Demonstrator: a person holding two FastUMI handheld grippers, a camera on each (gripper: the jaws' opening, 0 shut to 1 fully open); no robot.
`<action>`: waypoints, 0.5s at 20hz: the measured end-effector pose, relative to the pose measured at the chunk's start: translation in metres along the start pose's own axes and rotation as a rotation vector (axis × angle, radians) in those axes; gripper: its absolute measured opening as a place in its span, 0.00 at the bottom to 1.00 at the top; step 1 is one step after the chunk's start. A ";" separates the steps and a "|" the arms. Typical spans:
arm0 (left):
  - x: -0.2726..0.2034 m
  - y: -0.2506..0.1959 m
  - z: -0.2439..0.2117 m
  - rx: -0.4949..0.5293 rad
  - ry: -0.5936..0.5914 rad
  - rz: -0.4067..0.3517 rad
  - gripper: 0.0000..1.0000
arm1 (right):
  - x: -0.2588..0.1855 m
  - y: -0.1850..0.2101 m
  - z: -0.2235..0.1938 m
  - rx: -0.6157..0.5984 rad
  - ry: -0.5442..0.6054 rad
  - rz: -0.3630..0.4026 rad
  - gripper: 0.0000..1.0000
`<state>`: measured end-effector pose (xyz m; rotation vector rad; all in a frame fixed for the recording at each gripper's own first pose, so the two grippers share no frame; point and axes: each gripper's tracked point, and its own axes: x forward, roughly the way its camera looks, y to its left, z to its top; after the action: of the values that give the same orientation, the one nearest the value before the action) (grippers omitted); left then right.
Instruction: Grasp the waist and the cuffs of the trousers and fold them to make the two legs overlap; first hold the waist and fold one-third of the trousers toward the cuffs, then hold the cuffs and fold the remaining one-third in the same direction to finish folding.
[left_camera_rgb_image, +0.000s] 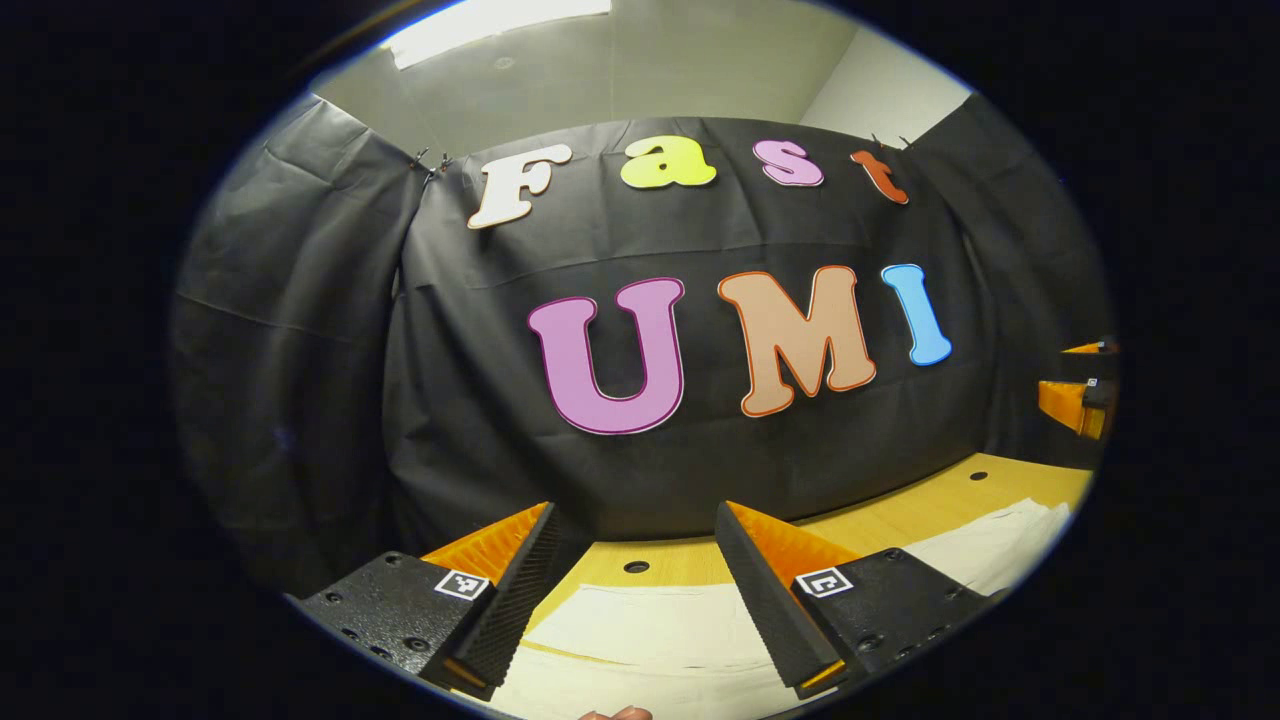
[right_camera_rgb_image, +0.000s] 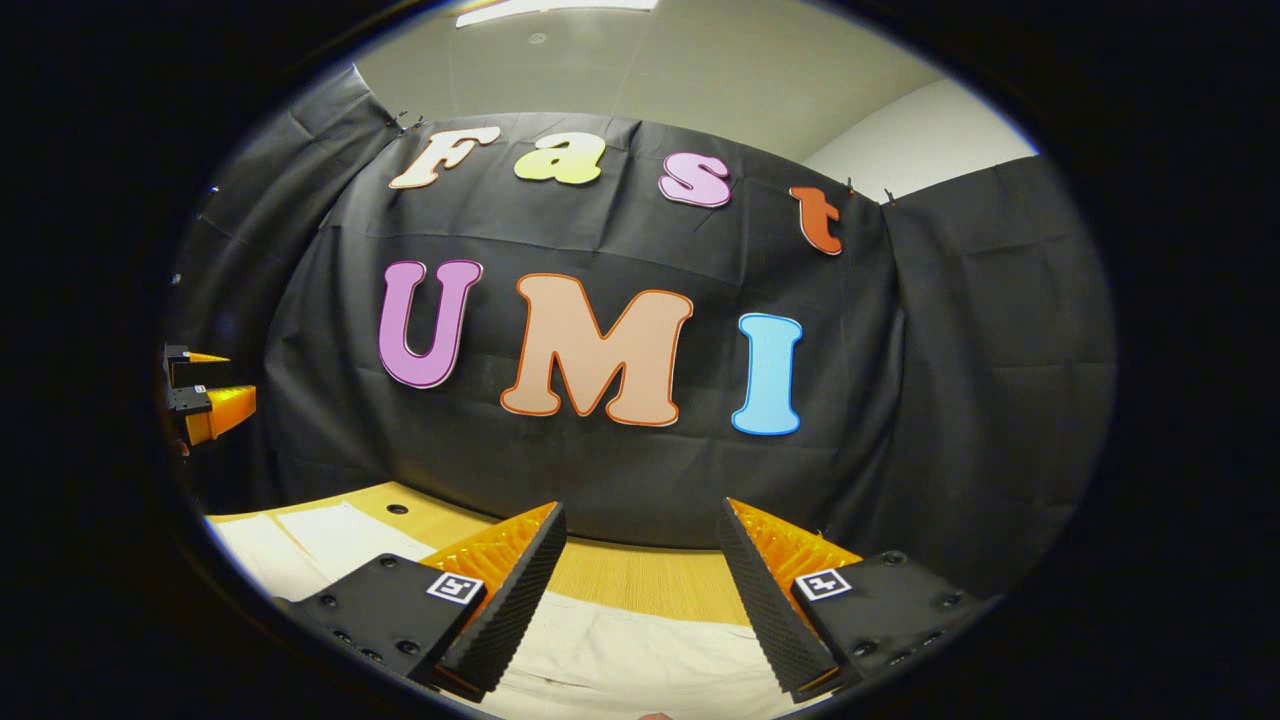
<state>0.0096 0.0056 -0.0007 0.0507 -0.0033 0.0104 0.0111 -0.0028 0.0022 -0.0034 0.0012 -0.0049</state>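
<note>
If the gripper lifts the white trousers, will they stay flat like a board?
Probably not. The trousers lie flat with soft creases on the table, so they'll likely droop. They look thin, probably light. Cloth could slip from a loose pinch.

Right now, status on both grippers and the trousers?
Left gripper open, above the trousers, holding nothing. Right gripper open, likewise empty. Trousers flat on the wooden table. Nothing in the way.
</note>
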 end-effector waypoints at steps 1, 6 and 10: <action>0.001 0.000 -0.002 0.006 0.001 -0.006 0.95 | 0.001 0.001 0.000 -0.001 0.001 0.002 0.97; 0.005 -0.003 -0.011 0.199 0.016 -0.096 0.96 | 0.001 0.002 -0.001 -0.014 0.004 0.009 0.97; -0.016 0.013 -0.043 0.350 0.076 -0.166 0.96 | 0.001 0.003 -0.007 -0.026 0.017 0.022 0.97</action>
<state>-0.0064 0.0203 -0.0429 0.4005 0.0785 -0.1531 0.0121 0.0006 -0.0044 -0.0294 0.0178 0.0174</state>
